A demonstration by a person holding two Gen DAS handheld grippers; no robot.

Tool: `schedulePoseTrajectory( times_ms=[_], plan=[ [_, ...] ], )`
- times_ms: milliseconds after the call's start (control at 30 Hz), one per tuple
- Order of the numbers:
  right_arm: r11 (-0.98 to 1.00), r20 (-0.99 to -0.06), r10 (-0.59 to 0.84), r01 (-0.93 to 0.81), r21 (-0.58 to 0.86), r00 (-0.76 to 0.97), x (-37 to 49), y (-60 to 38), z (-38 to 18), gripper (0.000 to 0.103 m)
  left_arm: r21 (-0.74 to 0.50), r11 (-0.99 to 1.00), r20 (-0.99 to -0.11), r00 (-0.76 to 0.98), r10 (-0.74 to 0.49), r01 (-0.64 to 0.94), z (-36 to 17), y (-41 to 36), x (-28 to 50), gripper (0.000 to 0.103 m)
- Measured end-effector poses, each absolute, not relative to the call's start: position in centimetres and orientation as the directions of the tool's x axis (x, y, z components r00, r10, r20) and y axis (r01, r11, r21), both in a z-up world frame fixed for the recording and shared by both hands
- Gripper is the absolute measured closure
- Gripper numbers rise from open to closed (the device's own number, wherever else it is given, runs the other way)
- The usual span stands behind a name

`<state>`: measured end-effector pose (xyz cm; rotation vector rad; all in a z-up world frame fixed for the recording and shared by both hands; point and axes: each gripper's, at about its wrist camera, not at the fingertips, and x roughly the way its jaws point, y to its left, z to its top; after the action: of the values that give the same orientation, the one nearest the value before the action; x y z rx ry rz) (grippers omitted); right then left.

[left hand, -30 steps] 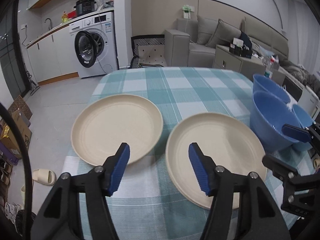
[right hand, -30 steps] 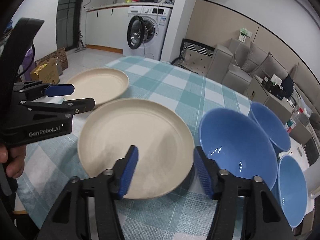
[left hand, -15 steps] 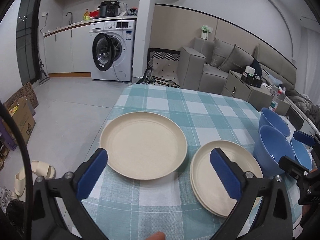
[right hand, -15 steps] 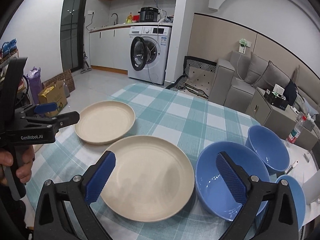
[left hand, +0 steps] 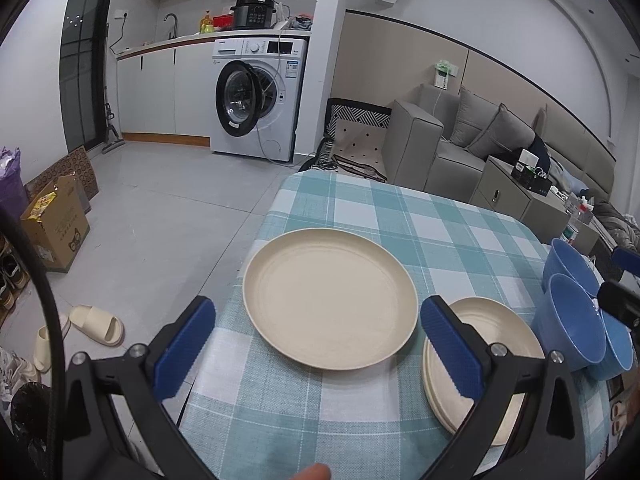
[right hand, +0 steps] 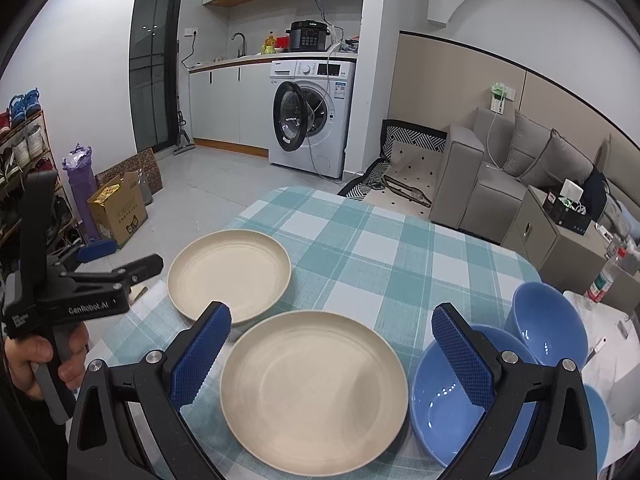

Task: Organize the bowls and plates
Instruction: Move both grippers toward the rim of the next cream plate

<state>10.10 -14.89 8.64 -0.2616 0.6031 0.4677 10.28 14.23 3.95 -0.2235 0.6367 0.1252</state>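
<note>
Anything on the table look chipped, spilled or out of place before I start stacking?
Nothing stands out. Both cream plates lie flat and clean on the checked cloth, and the blue bowls sit upright, empty, with no visible damage.

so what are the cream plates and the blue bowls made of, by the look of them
Cream plates: matte, faintly speckled, no glare, so probably wheat-straw or similar plastic rather than ceramic. Blue bowls: glossy, with sharp light spots inside; glazed ceramic or shiny plastic, can't tell which.

This is looking like a small home apartment: ahead of the tool a washing machine [left hand: 260,96] is standing under a kitchen counter [left hand: 208,38], a grey sofa [left hand: 460,140] is sitting ahead right, slippers [left hand: 96,324] are lying left
</note>
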Motion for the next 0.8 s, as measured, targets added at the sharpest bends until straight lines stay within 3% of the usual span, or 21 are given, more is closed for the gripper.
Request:
schedulePoseTrajectory(
  times_ms=[367,800],
  plan=[
    [0.841,-0.617,0.375,-0.534,-0.088,0.692,12.1,-9.7,9.5,0.001,-0.176,0.955,-0.626,0.776,0.079,-0.239,2.5,16.4,11.2,0.0],
    [0.861,-0.668,0.354,-0.507,-0.04,0.654,17.0,-7.5,5.2,0.001,-0.193,0.929,-0.673,0.732,0.109,-0.316,-0.5,19.0,12.8,0.0]
  ],
)
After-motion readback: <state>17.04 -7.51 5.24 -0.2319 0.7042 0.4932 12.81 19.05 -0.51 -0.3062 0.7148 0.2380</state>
